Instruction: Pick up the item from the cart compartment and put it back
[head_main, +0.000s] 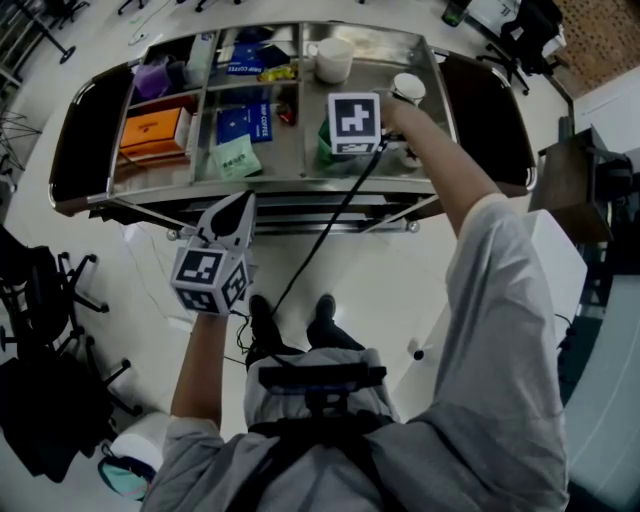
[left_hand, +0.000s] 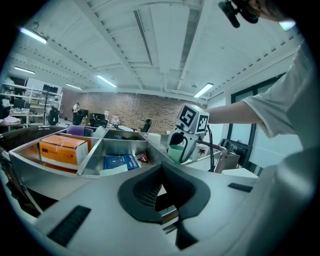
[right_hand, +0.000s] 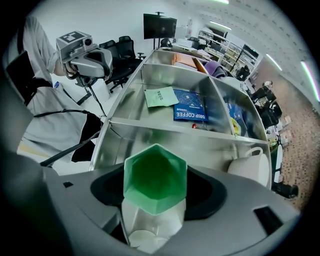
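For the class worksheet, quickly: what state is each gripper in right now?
Left gripper: shut, holding nothing.
Right gripper: shut on the green cup.

The cart holds three compartments side by side: the box lies in the left one, the coffee box in the middle one with the packet just before it, and the mug at the back of the right one. The cup sits between the jaws of the right gripper at the front of the right compartment, before the mug. The left gripper hangs before the cart's front edge, off it, left of the right gripper.
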